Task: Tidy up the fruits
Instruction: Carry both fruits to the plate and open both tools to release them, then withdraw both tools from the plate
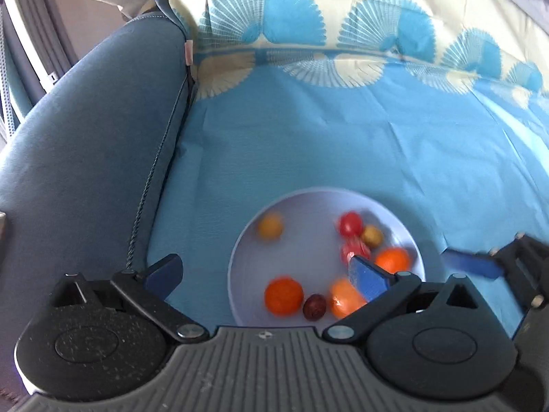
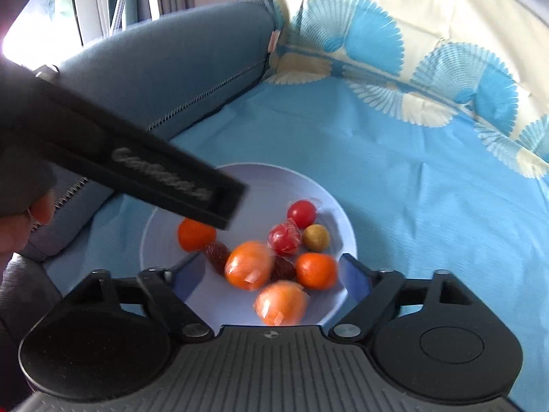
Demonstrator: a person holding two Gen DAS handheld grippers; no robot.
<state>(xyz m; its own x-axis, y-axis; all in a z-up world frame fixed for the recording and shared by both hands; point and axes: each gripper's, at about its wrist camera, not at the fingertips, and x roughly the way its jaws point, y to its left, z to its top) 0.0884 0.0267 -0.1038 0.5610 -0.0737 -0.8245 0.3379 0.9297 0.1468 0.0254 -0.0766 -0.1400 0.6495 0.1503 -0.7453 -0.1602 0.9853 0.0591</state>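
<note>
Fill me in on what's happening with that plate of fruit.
A person holds two grippers over a pale plate of small fruits on a blue cloth. The left gripper and right gripper are both open and hold nothing. All the fruit, including the red tomato, lies on the plate.

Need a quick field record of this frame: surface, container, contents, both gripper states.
surface: blue cloth with fan pattern, grey cushion at its left edge
container: pale round plate, flat on the cloth
contents: small fruits, all on the plate: orange ones, e.g.; red tomato; wrapped red fruit; tan fruit; dark red fruits, e.g.
left gripper: open, holding nothing, over the plate's left part
right gripper: open, holding nothing, fingers straddling the plate's near part
image quality: motion blur
</note>
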